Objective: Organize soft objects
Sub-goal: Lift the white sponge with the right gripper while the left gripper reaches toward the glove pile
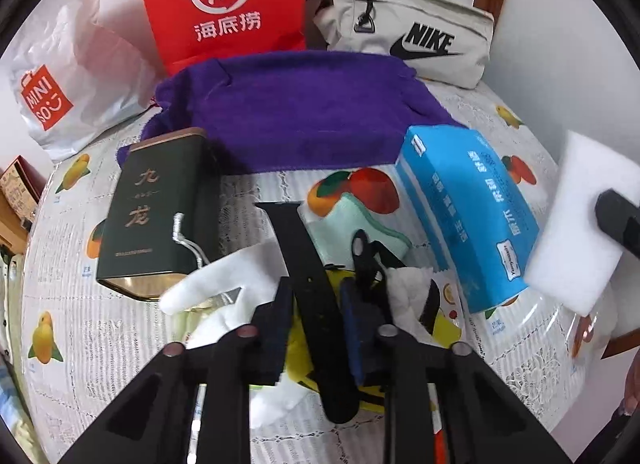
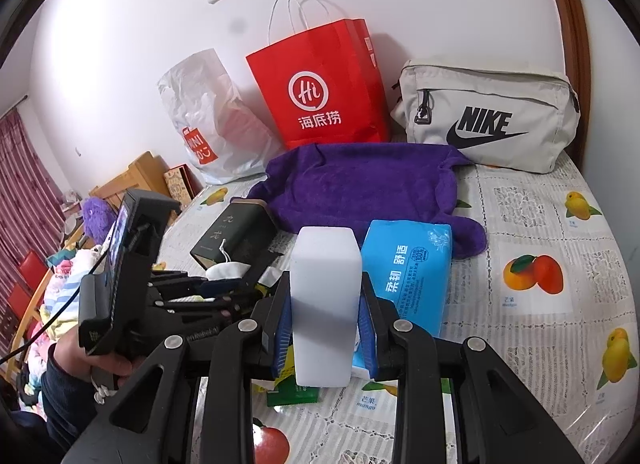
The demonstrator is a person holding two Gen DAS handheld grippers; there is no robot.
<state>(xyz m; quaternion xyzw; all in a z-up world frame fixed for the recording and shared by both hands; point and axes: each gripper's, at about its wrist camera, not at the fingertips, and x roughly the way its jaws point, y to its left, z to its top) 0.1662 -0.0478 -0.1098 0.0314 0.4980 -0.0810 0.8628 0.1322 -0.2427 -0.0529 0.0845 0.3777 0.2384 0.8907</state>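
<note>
My right gripper (image 2: pixel 325 324) is shut on a white foam sponge block (image 2: pixel 325 304) and holds it upright above the table; the block also shows at the right of the left wrist view (image 1: pixel 580 220). My left gripper (image 1: pixel 316 324) is closed around a black strap (image 1: pixel 308 288) that runs between its pads, over a pile of a white cloth pouch (image 1: pixel 224 284), crumpled white tissue (image 1: pixel 408 292) and a mint-green cloth (image 1: pixel 352 220). A purple towel (image 1: pixel 296 112) lies spread behind. A blue tissue pack (image 1: pixel 468 216) lies right of the pile.
A dark green tin (image 1: pixel 156 208) lies left of the pile. A red paper bag (image 1: pixel 224 0), a white Miniso plastic bag (image 1: pixel 68 84) and a grey Nike pouch (image 1: pixel 408 32) stand along the wall. The fruit-print tablecloth (image 2: pixel 540 264) covers the table.
</note>
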